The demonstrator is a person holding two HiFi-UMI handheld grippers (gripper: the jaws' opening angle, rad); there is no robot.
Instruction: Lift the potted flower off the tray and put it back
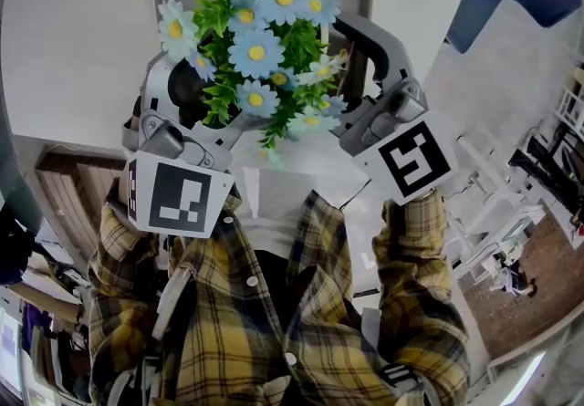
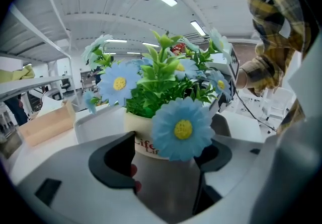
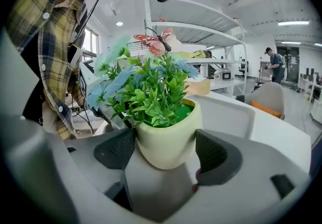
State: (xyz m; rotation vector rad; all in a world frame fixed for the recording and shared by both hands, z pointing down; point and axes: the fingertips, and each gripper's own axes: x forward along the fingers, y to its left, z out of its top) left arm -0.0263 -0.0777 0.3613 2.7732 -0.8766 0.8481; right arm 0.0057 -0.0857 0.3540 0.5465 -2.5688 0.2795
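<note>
The potted flower (image 1: 255,53) is a cream pot (image 3: 168,140) of blue daisies and green leaves, topped by a red butterfly (image 3: 156,42). It sits between both grippers, in front of my chest. My left gripper (image 1: 187,94) comes in from the left. In the left gripper view its gripper (image 2: 168,155) has dark pads against the pot (image 2: 143,135), and a big daisy hides the right pad. My right gripper (image 1: 360,76) comes in from the right, and its gripper (image 3: 166,155) pads press both sides of the pot. The white tray (image 2: 95,117) (image 3: 236,112) lies behind the pot.
A white table (image 1: 73,30) spreads under the flowers. A wooden box (image 2: 45,125) stands left of the tray. White shelving (image 3: 201,21) rises behind, with a beige container (image 3: 198,87) near it. A grey chair (image 3: 269,97) and a standing person (image 3: 274,64) are far right.
</note>
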